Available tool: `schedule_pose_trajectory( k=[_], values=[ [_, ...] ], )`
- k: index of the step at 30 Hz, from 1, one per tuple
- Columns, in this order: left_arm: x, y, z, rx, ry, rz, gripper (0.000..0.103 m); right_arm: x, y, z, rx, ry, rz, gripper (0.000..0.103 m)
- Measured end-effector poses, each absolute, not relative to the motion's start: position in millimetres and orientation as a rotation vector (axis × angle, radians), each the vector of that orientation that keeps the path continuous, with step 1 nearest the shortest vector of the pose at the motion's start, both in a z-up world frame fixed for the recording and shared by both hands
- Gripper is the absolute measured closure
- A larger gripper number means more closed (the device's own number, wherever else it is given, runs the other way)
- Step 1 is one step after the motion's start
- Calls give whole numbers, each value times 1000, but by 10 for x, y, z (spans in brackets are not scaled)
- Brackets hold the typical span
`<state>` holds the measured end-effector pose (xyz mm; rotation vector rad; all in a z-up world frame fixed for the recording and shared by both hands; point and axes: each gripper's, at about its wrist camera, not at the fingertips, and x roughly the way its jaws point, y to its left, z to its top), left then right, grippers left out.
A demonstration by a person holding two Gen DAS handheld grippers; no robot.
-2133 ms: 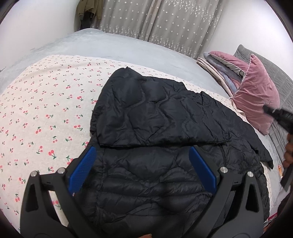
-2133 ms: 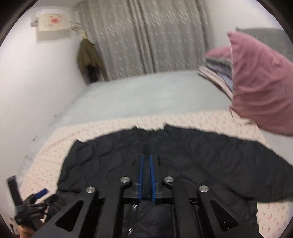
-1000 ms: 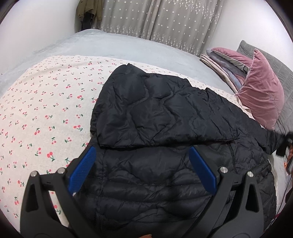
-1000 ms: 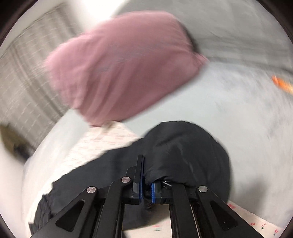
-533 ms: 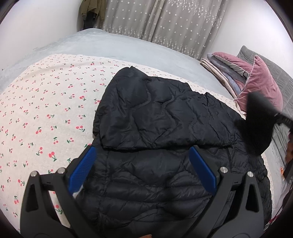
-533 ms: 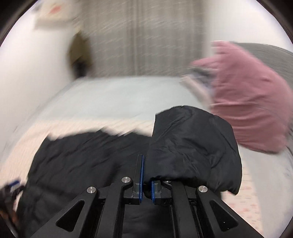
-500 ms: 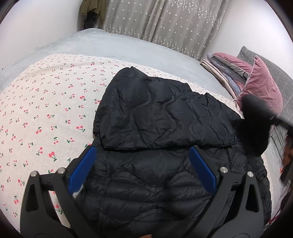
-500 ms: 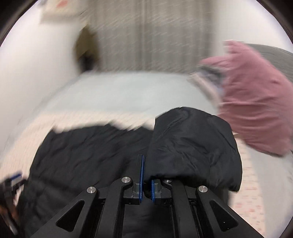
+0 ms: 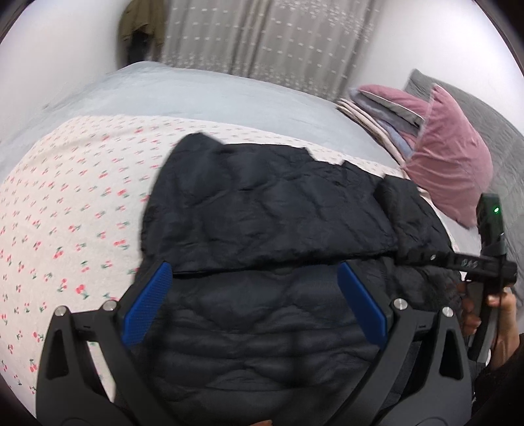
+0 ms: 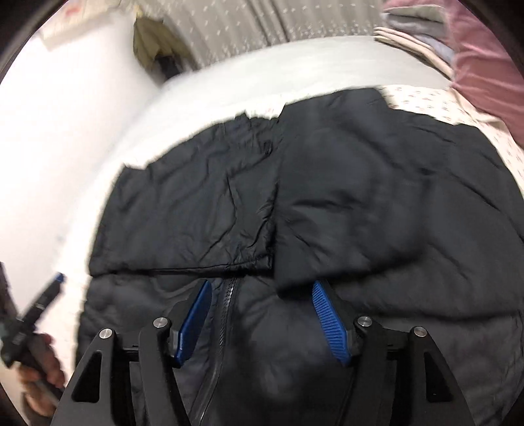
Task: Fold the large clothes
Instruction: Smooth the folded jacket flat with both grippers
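A black puffer jacket (image 9: 262, 213) lies front up on a cherry-print sheet (image 9: 65, 196). Both sleeves are folded across its chest. In the right wrist view the right sleeve (image 10: 344, 196) lies over the jacket, and its cuff ends just above my right gripper (image 10: 262, 314). That gripper's jaws are opening, the pads press on nothing, and the zipper (image 10: 226, 311) shows between them. My left gripper (image 9: 253, 295) hovers open over the jacket's lower half, holding nothing. A hand (image 9: 504, 308) holds the right tool at the jacket's right edge.
A pink pillow (image 9: 452, 164) and a stack of folded blankets (image 9: 383, 108) sit at the right of the bed. Grey bedding (image 9: 229, 91) stretches behind the sheet. Curtains (image 9: 278, 32) and a hanging olive coat (image 9: 137, 23) line the far wall.
My right gripper swung the right sleeve from the pillow side over onto the jacket, then opened and let it go. The left gripper rose slightly.
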<state>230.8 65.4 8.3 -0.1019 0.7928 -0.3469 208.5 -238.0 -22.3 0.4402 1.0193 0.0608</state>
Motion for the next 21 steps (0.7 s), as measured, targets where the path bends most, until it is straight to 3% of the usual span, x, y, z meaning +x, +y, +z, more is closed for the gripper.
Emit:
schedule_pose_trajectory(
  k=[9, 21],
  values=[
    [2150, -732, 177, 146, 795, -503, 2, 1267, -2975, 22, 540, 856, -127, 36],
    [2310, -2278, -109, 345, 784, -557, 2, 1028, -3508, -68, 739, 755, -201, 40]
  ],
)
